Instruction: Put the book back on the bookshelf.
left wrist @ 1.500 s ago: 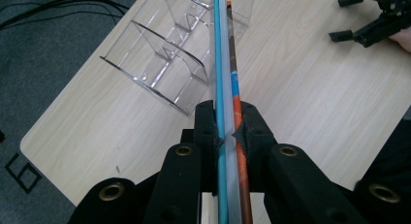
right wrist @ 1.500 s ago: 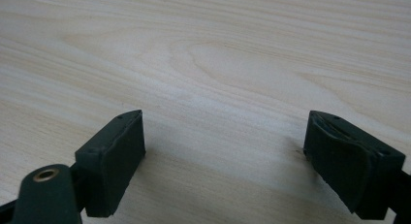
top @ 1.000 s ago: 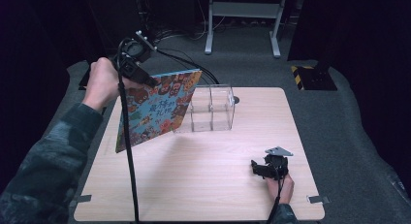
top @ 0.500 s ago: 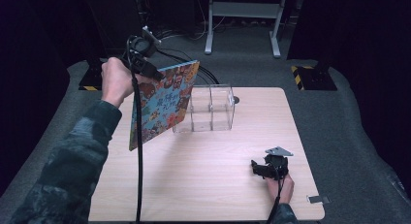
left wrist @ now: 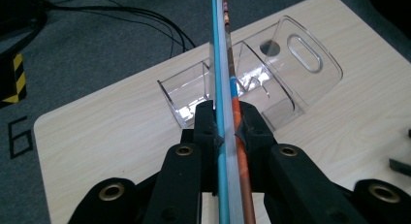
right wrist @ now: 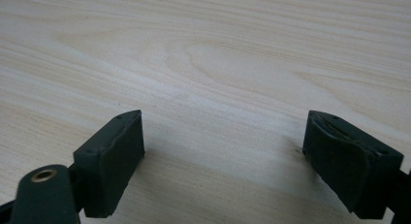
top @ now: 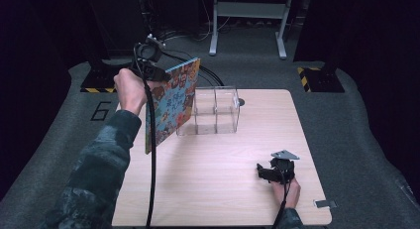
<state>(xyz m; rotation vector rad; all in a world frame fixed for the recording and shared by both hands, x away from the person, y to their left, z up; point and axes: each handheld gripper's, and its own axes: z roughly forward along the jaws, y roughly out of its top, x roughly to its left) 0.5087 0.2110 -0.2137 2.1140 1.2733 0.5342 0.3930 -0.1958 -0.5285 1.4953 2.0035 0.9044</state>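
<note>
A thin, flat book (top: pixel 173 102) with a glossy cover printed in dense multicoloured pattern hangs above the left part of the table (top: pixel 218 189), its upper corner clamped in the left gripper (top: pixel 161 74). In the high view its cover faces the person's side at a tilt, the lower corner low over the tabletop; whether it touches the wood cannot be told. In the left gripper view the book (left wrist: pixel 228 136) is seen edge-on: a blue strip, a pale block of page edges and an orange strip, pressed between the two black jaws, which are closed on it.

Just beside the book stands a clear plastic organiser (top: pixel 215 110), box-shaped, with upright dividers and a rounded end panel pierced by an oval handle slot (left wrist: pixel 304 52). From the left gripper, the book's edge lies in line with it, across one divided compartment.

The table is pale laminate with fine wood grain and rounded corners. Near its right front corner the right gripper (top: pixel 270 172) rests low on the table, well apart from the book, its jaws spread wide and empty over bare wood (right wrist: pixel 223 136). Black cables (top: pixel 208 75) trail over the grey carpet beyond.
</note>
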